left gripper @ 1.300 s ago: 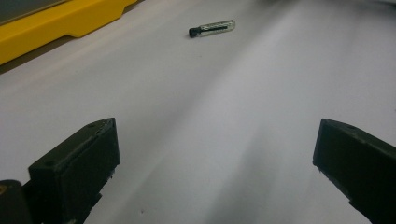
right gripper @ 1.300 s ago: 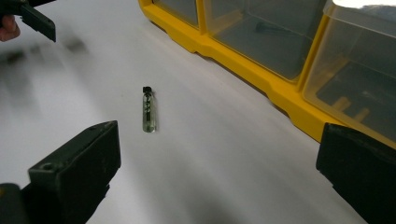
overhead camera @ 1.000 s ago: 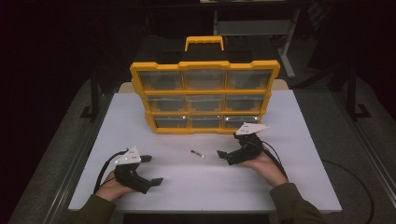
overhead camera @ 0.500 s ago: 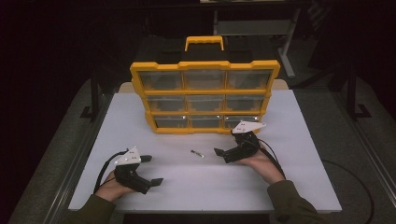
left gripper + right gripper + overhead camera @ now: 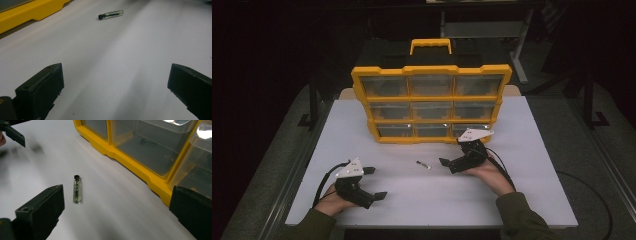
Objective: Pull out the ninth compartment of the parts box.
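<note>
1. Nearest, at 7 o'clock on the table in the high view, the person's left hand [image 5: 329, 202] holds the left gripper [image 5: 374, 183]; its jaws are spread wide and grip nothing. A black cable [image 5: 326, 180] loops from it across the table top.
2. In the left gripper view, bare white surface lies between the two black jaws, and the small vial [image 5: 110, 14] lies well ahead at about 12 o'clock.
3. The white table [image 5: 532, 190] is matte and plain, with a metal rail [image 5: 287, 195] along its left edge.
4. Near the centre of the table, the small vial [image 5: 423, 164] lies on its side, apart from both grippers and just short of the organiser.
5. In the right gripper view the vial [image 5: 77, 189] is clear with a black cap, resting flat on the table between the jaw lines, nearer the left jaw.
6. At 4 o'clock, the right hand [image 5: 492, 175] holds the right gripper [image 5: 451, 166], jaws wide apart and empty, pointing toward the vial.
7. Beyond, at 12 o'clock, a yellow organiser case [image 5: 432, 70] stands tilted up on the table, showing nine clear-lidded compartments in three rows; its lower edge touches the table.
8. Behind it a yellow handle [image 5: 430, 44] tops a dark case.
9. Farthest, the room is dark; grey carpeted floor [image 5: 592, 150] flanks the table, with black stand legs [image 5: 594, 107] at 2 o'clock.
</note>
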Tool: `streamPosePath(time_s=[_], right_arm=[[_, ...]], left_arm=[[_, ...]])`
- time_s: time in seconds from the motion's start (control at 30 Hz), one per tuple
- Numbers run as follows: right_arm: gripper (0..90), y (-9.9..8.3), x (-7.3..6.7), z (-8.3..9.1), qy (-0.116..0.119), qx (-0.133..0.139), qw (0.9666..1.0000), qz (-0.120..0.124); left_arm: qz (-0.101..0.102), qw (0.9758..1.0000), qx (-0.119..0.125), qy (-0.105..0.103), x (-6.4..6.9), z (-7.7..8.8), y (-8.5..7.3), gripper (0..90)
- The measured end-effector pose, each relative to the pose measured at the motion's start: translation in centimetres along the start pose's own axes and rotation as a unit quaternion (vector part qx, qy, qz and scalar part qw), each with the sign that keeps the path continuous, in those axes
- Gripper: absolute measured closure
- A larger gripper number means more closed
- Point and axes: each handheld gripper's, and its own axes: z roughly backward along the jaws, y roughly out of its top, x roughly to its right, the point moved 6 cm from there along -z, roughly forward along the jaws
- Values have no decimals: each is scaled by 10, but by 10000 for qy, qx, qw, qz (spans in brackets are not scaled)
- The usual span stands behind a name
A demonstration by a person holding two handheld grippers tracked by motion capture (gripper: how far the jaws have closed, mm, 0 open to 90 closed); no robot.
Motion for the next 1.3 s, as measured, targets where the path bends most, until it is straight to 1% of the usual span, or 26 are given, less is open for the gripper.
streamPosePath(time_s=[0.13, 0.2, 0.27, 0.4, 0.53, 0.6, 0.7, 0.73, 0.77, 0.8, 0.83, 0.9, 0.97, 1.0, 1.07, 1.13, 1.17, 1.3], right_arm=[[0, -1, -1, 0, -20, -6, 10000, 93], [0, -1, 0, 0, -26, -1, 9999, 118], [0, -1, -1, 1, -33, 12, 9999, 120], [0, -2, 1, 3, -91, -2, 9996, 258], [0, -2, 0, 2, -62, -3, 9996, 268], [0, -2, -1, 2, -57, -8, 9994, 336], [0, -3, -1, 2, -67, -15, 9993, 359], [0, -4, -1, 1, -110, -41, 9991, 410], [0, -4, -1, 1, -110, -41, 9991, 410], [0, -4, 0, 1, -142, -67, 9987, 493], [0, -4, -2, 1, -121, -72, 9989, 451], [0, -4, -1, 1, -174, -60, 9982, 565], [0, -4, -2, 1, -174, -55, 9982, 571], [0, -3, -3, 2, -171, -52, 9984, 530], [0, -3, -3, 2, -219, -42, 9977, 636], [0, -3, -3, 2, -226, -50, 9976, 658], [0, -4, -3, 2, -255, -68, 9970, 728], [0, -5, -5, 1, -295, -96, 9964, 789]], left_arm=[[-10, 10000, -23, 19, -1, 0, -1, 2], [-37, 10000, -21, 42, -1, 0, 0, 2], [-17, 10000, -16, 47, -1, 1, 0, 2], [-19, 10000, 6, 60, -2, 2, 0, 2], [6, 10000, 10, 43, -2, 2, 0, 2], [4, 10000, 11, 46, -2, 2, 0, 2], [-3, 10000, 6, 48, -2, 2, 0, 2], [-7, 10000, 3, 47, -2, 2, 0, 2], [-15, 10000, -1, 49, -2, 2, 0, 2], [-12, 10000, -3, 47, -2, 2, 0, 2], [-14, 10000, -3, 45, -2, 2, 0, 2], [-14, 10000, -6, 52, -2, 2, 0, 2], [-7, 10000, -4, 49, -2, 2, 0, 2], [-12, 10000, -6, 49, -2, 2, 0, 2], [-11, 10000, -10, 49, -2, 1, -1, 2], [2, 10000, -1, 50, -2, 1, -1, 2], [-7, 10000, 1, 53, -2, 1, -1, 2], [-8, 10000, -9, 55, -2, 1, -1, 2]])
